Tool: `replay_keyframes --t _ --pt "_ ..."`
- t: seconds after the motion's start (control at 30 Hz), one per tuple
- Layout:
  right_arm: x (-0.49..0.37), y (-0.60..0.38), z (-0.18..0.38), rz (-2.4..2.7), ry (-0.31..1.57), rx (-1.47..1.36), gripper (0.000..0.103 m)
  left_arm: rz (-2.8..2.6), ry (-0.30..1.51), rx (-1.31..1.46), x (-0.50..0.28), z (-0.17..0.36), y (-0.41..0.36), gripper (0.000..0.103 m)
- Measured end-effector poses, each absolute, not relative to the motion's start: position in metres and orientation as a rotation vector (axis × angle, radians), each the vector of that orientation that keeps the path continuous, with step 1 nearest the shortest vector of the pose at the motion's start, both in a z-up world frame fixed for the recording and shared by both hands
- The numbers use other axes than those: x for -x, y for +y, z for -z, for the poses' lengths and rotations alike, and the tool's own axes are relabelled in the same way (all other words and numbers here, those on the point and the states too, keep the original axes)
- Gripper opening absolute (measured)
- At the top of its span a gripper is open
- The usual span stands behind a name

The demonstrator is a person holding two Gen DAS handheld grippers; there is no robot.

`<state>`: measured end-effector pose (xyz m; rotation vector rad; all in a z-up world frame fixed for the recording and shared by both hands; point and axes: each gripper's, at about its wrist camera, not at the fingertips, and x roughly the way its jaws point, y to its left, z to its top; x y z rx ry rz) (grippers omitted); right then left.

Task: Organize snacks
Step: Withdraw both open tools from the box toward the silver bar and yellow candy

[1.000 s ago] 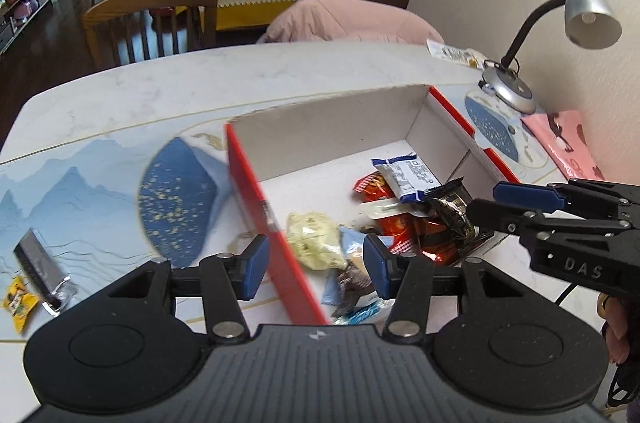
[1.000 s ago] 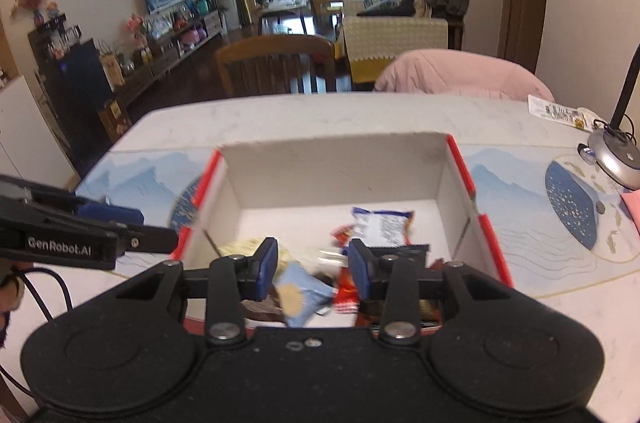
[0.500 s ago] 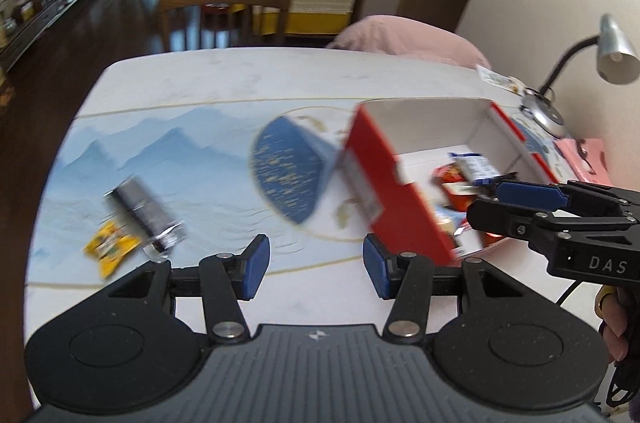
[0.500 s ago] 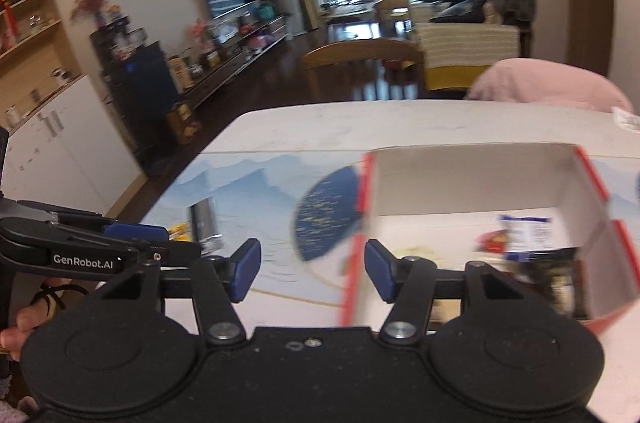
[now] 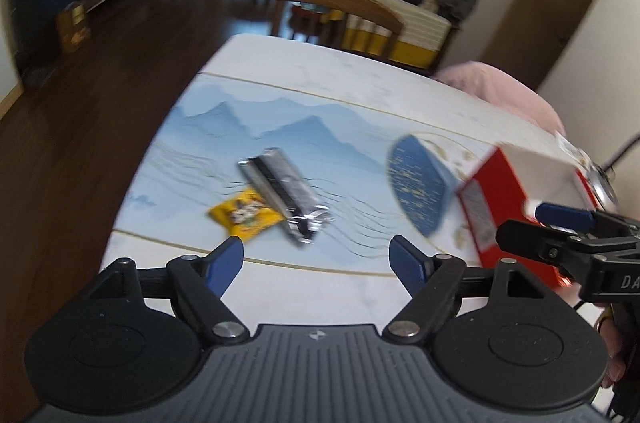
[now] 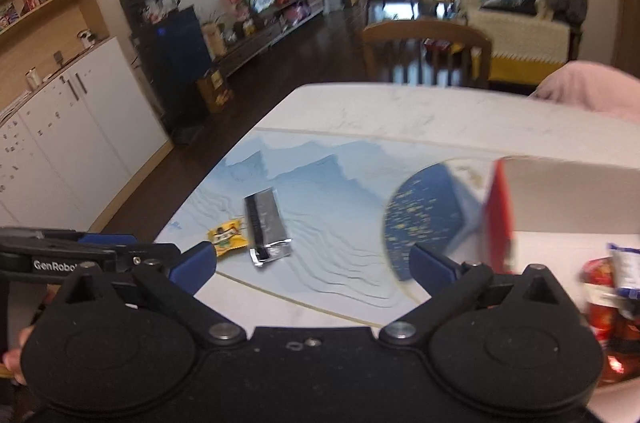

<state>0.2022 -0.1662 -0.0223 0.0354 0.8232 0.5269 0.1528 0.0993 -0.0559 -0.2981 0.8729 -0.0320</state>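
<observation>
A silver and black snack packet [image 5: 282,195] and a small yellow snack packet [image 5: 245,213] lie side by side on the table's blue mountain print; both show in the right wrist view too, silver [image 6: 266,225] and yellow [image 6: 227,237]. My left gripper [image 5: 316,261] is open and empty, just short of them. My right gripper [image 6: 312,265] is open and empty, to the right of them and nearer to me; it shows at the right edge of the left view [image 5: 560,227]. The red and white box [image 5: 508,199] holds several snacks [image 6: 612,287].
The table [image 6: 400,111] ends at its left edge close to the two packets, with dark floor beyond. A wooden chair [image 6: 426,49] stands at the far side. A pink cushion [image 5: 500,91] sits at the far right.
Both grippers have swung left, away from the box and toward the two packets on the table. Both sets of jaws have opened wider.
</observation>
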Motion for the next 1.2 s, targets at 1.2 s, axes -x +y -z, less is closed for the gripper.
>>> replay_keyframes --t 1.2 --pt "-0.302 -0.094 0.085 -0.532 0.967 0.16 0.102 -0.315 1.049 0.441 -0.261 0.159 0.131 0.079"
